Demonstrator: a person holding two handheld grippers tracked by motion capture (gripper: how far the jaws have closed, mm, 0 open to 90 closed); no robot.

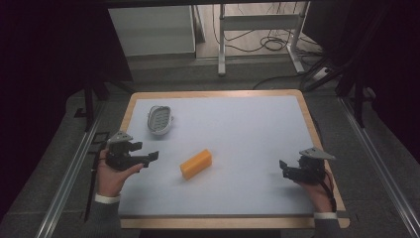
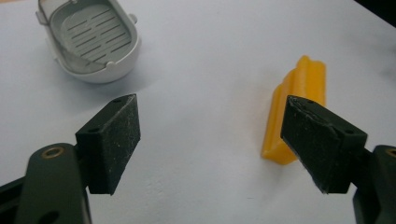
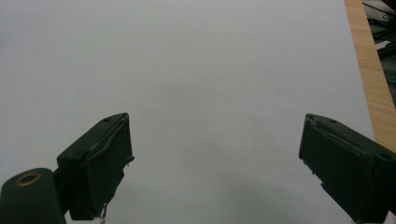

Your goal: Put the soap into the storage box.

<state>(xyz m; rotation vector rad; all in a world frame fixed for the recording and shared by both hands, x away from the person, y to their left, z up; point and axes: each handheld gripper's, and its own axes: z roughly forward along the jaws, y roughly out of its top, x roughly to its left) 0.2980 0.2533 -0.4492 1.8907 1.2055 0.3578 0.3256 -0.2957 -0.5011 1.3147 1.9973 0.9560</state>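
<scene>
An orange-yellow bar of soap (image 1: 196,163) lies on the white table top (image 1: 237,129), a little left of centre. A grey oval soap dish (image 1: 160,119) with a slotted insert sits at the back left. My left gripper (image 1: 151,157) hovers at the left, open and empty, pointing toward the soap. In the left gripper view the soap (image 2: 299,93) lies just beyond the right jaw and the dish (image 2: 91,39) is farther off at upper left. My right gripper (image 1: 283,167) is near the right edge, open, with bare table between its jaws.
The table's wooden rim (image 1: 317,134) runs along the right, close to my right gripper (image 3: 215,158). Beyond the table stand a white cabinet (image 1: 153,29) and a metal frame leg (image 1: 222,44) with cables on the floor.
</scene>
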